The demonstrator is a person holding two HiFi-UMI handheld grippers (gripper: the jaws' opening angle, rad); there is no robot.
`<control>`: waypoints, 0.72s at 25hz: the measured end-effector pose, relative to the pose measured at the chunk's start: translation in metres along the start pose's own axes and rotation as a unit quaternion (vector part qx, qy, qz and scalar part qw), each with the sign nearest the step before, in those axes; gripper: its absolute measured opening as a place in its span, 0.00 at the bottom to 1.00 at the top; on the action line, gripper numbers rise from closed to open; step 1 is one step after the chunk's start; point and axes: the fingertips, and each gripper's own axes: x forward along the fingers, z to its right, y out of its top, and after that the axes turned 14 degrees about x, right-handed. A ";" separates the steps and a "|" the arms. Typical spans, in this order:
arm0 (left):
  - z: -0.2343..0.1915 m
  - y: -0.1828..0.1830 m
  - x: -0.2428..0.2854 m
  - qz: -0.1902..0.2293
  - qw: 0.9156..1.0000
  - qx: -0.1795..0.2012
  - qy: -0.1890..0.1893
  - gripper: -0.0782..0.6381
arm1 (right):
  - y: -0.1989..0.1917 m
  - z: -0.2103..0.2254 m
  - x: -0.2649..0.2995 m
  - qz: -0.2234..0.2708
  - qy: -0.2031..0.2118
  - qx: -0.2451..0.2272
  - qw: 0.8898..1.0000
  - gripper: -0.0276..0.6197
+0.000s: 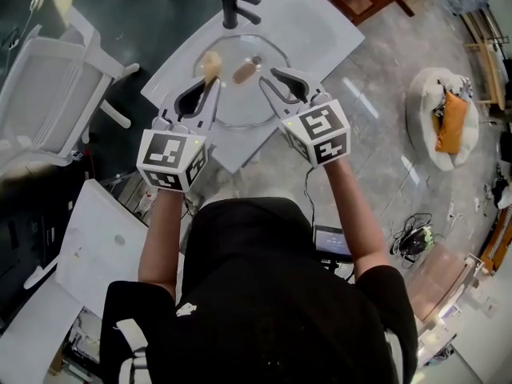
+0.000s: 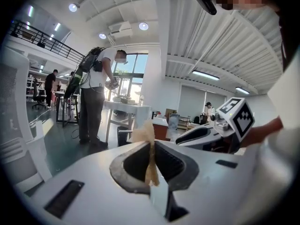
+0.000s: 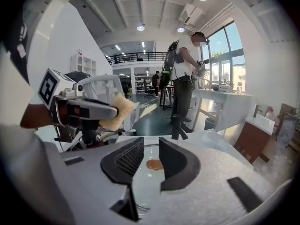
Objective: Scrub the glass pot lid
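Hand-held two-jaw grippers: two, each with one marker cube.
- Left gripper point(image 1: 206, 80): jaws clamped on one tan, ragged-edged sponge point(image 1: 211, 64), which sticks out past the tips.
- Right gripper point(image 1: 274, 76): jaws a narrow gap apart, nothing between the pads.

Round clear glass pot lid point(image 1: 240, 109): one, lying flat in the one white sink basin point(image 1: 320, 22) below the one black faucet point(image 1: 234, 6). It has one brown knob point(image 1: 245, 71) at its centre.

Forearms: two, bare, stretched forward side by side, with the jaws pointing away from the person over the basin.

Relation: the sponge sits over the lid's far-left part. The right gripper's tips are over the right part, with the knob between the two grippers. Whether the sponge touches the glass cannot be told.
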 end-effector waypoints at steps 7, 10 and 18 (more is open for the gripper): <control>-0.004 -0.027 0.014 -0.036 0.999 -0.011 0.013 0.14 | -0.030 0.012 0.019 -0.055 0.019 0.004 0.998 0.22; -0.005 -0.037 0.021 -0.046 0.999 -0.018 0.018 0.14 | -0.045 0.017 0.027 -0.077 0.028 0.005 0.997 0.25; -0.007 -0.069 0.030 -0.079 0.996 -0.037 0.027 0.14 | -0.084 0.024 0.046 -0.141 0.050 0.014 0.989 0.34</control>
